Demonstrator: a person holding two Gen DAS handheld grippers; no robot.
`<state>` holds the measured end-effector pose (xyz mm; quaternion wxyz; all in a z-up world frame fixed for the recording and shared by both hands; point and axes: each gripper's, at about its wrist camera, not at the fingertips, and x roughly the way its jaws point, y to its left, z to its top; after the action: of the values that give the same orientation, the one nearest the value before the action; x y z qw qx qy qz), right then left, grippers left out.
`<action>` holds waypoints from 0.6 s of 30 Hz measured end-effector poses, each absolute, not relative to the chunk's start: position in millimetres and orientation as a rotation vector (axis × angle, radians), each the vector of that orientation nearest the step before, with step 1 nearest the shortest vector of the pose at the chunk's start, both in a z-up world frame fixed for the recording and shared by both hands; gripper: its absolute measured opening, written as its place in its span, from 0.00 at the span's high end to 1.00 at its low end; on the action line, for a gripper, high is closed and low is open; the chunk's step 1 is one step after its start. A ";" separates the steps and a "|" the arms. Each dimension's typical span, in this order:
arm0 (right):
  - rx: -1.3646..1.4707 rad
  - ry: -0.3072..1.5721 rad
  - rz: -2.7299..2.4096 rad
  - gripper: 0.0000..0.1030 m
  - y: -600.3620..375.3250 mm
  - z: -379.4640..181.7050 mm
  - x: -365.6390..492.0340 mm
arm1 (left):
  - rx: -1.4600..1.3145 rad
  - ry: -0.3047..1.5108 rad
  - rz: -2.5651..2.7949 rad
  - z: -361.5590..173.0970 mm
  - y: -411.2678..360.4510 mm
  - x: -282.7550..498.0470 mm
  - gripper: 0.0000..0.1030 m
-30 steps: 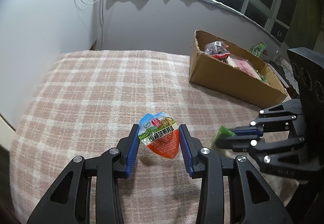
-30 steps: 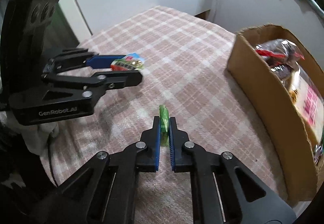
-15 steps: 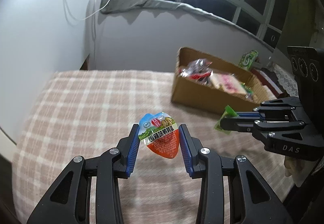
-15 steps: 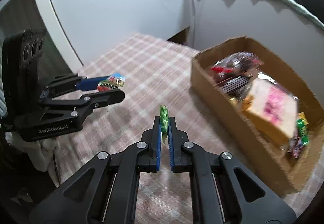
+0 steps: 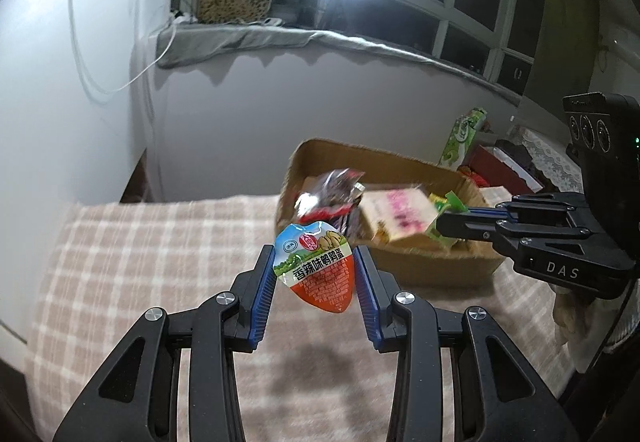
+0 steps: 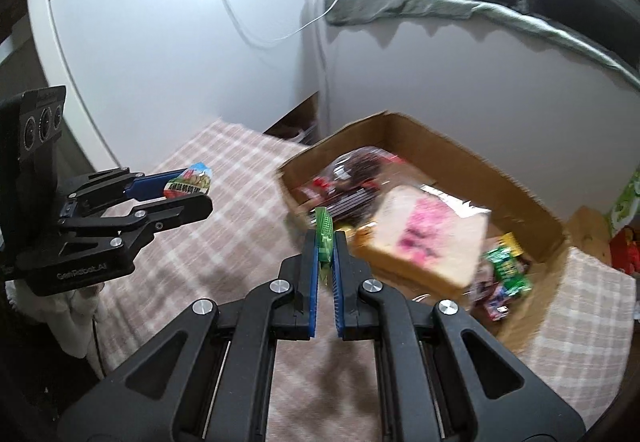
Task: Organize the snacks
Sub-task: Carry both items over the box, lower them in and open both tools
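Both packets have come up off the pink-and-cream checked blanket [image 5: 120, 282] since a second ago, and the open brown cardboard box [image 6: 432, 146], which sat at the far right then, now fills the middle of both views; I'd judge the carry to the box is nearly over and the drop comes next. The left gripper [image 5: 314, 278] is clamped on one heart-shaped foil snack pack with an orange lower half and green band [image 5: 316, 270], held low in the centre of its view, in the air short of the box's near wall. The right gripper [image 6: 326, 254] is pinched tight on one thin green sachet [image 6: 323, 230], edge-on between the blue pads, just at the box's near-left corner in its view. Counting: two grippers, two packets in hand, one box. Inside it I make out one dark crinkly bag [image 6: 356, 178], one wrapped slice of bread with pink filling [image 6: 428, 238] and at least one small green packet [image 6: 506, 270] at the right; the rest is too blurred to count.
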<state>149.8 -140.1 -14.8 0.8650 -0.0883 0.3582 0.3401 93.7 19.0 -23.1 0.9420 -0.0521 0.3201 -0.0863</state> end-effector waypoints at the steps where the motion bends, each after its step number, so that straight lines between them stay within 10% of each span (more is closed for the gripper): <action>1: -0.185 0.741 0.694 0.94 -144.6 -12.3 153.4 | -0.099 0.648 -0.179 -20.1 15.9 97.4 0.64; 18: -0.175 0.775 0.501 0.94 -198.1 -27.5 206.1 | -0.041 0.674 -0.258 -22.4 -40.3 165.7 0.64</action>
<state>206.1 -198.1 -27.5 0.8918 -0.0845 0.3733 0.2413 165.7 -40.3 -22.4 0.9353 -0.0199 0.3298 -0.1264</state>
